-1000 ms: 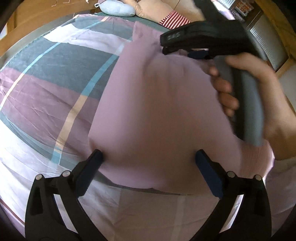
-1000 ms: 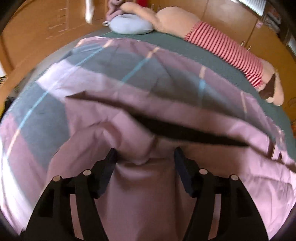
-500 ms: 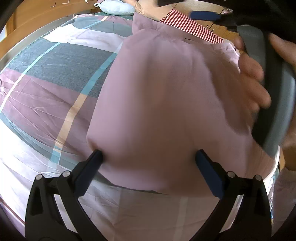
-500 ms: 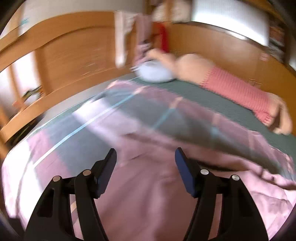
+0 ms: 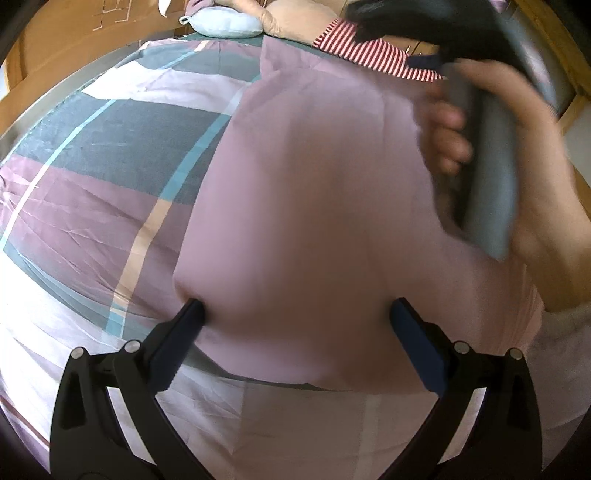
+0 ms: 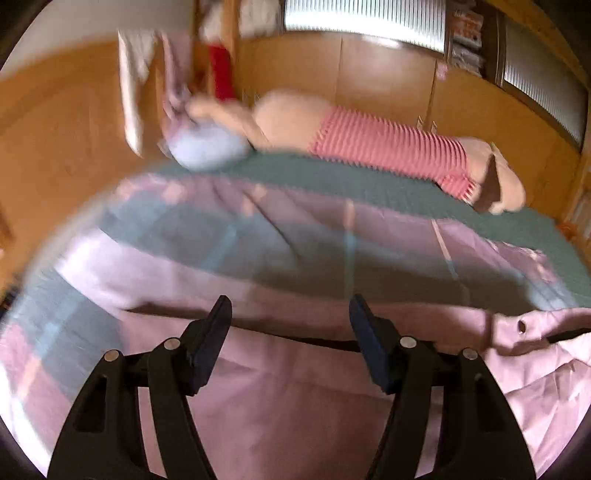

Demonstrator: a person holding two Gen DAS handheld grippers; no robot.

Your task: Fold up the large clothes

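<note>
The pink garment (image 5: 314,206) lies spread on the bed, over the checked bedspread (image 5: 110,155), and reaches from the near edge toward the far side where the pale blue pillow (image 5: 221,26) and the long plush toy in a red-striped top (image 6: 388,147) sit. The left claw (image 5: 295,317) stands as it did a second ago: its two blue pads are spread wide at either side of the garment's near hem, the left pad touching the cloth's bulging edge, the right pad against the fabric, but the cloth is not pinched between them, so the claw is open. What has changed is on the right side. A second ago the right claw (image 6: 290,325) was down in the garment with a ridge of cloth bunched between its fingers; now it has lifted and tipped up, so its camera takes in the wooden wall panels (image 6: 55,147) and the window blinds (image 6: 365,14), and its jaws stand apart with nothing between them, the garment lying flat below. In the left wrist view the person's right hand (image 5: 517,166), wrapped on the grey handle, has moved from half a second ago, and is blurred.
</note>
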